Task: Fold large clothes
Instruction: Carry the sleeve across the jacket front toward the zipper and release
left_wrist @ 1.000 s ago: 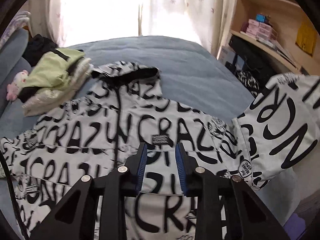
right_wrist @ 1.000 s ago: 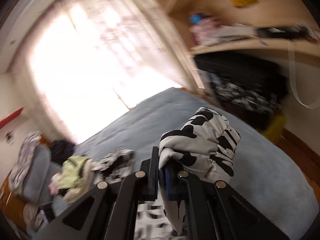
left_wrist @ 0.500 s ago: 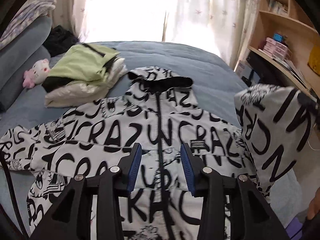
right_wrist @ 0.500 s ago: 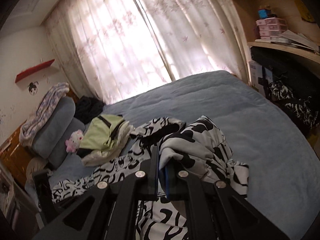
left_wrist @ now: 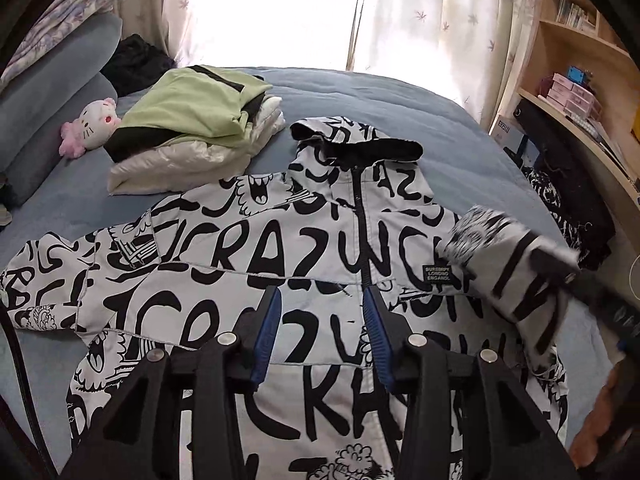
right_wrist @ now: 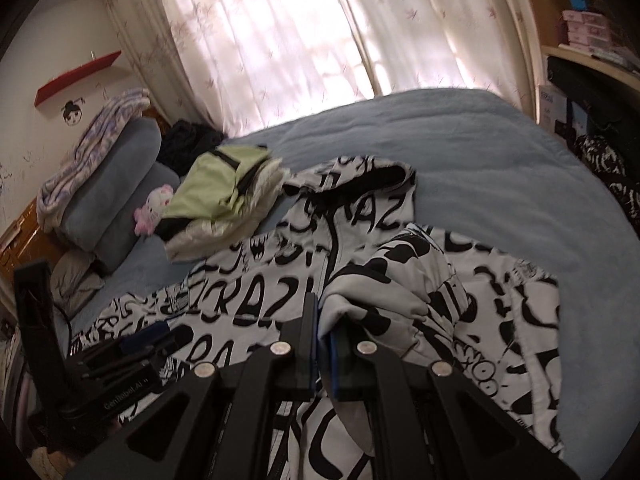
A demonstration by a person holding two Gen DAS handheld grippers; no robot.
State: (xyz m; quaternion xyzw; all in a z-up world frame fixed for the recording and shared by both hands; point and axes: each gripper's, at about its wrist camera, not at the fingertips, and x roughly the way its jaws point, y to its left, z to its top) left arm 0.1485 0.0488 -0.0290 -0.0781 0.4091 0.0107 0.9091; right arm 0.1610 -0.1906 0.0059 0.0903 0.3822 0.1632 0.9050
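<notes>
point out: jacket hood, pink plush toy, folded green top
jacket hood (left_wrist: 356, 148), left wrist view, on its dark lining at the opening.
pink plush toy (left_wrist: 94, 126), left wrist view, on its white face.
folded green top (left_wrist: 188, 104), left wrist view, on the flat green upper panel.

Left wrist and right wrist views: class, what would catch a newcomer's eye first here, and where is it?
The black-and-white lettered jacket spread face up across the blue bed dominates both views. Its sleeve is pinched in the right gripper and held above the jacket's front, while the left gripper hovers open over the middle, with nothing between its jaws. Beyond the jacket, near the pillows, sit a folded pile of green and white clothes and a pink plush toy.
</notes>
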